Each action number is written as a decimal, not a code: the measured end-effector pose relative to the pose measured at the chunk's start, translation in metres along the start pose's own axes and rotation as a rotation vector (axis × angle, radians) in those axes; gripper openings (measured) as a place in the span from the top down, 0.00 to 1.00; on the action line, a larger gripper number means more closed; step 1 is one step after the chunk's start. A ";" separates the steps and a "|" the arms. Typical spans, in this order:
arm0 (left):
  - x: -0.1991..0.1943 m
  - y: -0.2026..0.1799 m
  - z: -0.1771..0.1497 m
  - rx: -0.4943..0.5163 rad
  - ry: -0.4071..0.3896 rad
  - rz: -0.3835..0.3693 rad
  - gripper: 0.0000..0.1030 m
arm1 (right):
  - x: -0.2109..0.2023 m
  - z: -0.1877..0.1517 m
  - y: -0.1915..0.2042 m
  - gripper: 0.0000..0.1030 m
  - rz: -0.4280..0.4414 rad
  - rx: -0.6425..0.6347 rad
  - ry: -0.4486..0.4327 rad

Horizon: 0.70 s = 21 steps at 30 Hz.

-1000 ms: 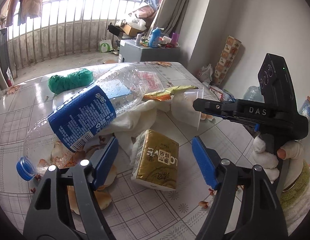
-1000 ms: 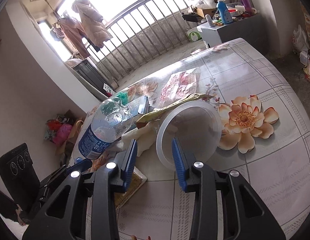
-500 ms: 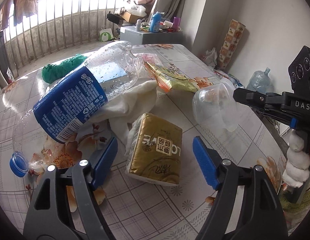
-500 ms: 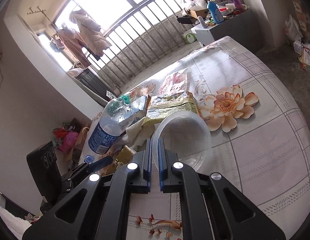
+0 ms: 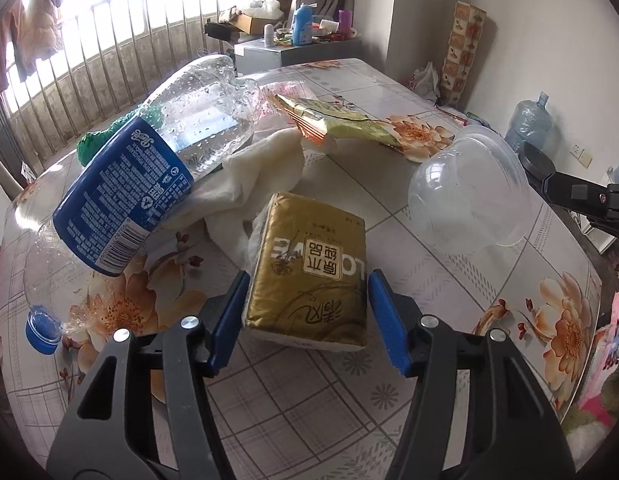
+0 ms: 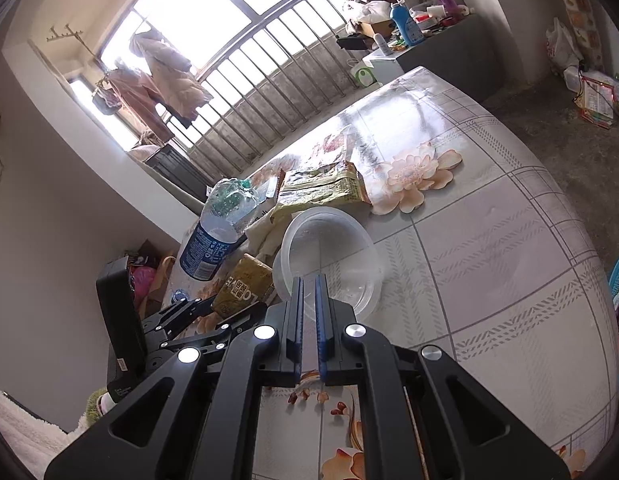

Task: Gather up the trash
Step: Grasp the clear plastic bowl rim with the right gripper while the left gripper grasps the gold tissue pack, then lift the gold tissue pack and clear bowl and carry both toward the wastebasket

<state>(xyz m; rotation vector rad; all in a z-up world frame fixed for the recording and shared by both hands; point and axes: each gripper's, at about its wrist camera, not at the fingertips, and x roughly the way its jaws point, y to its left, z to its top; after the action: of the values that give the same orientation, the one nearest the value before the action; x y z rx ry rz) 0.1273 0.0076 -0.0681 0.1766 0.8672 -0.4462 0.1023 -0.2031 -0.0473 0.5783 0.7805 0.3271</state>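
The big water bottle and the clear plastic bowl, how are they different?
The water bottle has a blue label and blue cap; the plastic bowl is plain. The bottle lies slanted on the white cloth; the bowl is pinched at its rim by the right gripper. Both are see-through plastic.

Left wrist view: taken close above the surface (image 5: 449,280), steeply downward, towards the railed window. Right wrist view: taken from further back, at a shallower angle, towards the same window. Shared by both: gold packet (image 5: 309,276) (image 6: 245,284), clear bowl (image 5: 469,192) (image 6: 329,256), bottle (image 5: 149,168) (image 6: 213,236).
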 end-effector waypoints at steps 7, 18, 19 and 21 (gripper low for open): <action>-0.012 -0.008 -0.012 -0.005 0.029 -0.067 0.50 | -0.018 -0.006 0.000 0.94 0.007 -0.001 -0.024; -0.026 -0.002 -0.027 -0.074 0.068 -0.100 0.50 | -0.001 0.005 0.003 0.67 0.001 -0.042 -0.007; -0.027 -0.001 -0.028 -0.078 0.068 -0.099 0.50 | 0.002 0.008 0.004 0.66 0.004 -0.058 -0.008; -0.027 0.001 -0.029 -0.082 0.070 -0.098 0.50 | 0.009 0.014 0.009 0.64 0.011 -0.087 -0.008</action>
<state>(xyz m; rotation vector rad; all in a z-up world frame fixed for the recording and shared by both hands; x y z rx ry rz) 0.0926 0.0259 -0.0661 0.0750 0.9642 -0.4972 0.1178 -0.1964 -0.0391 0.5021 0.7520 0.3665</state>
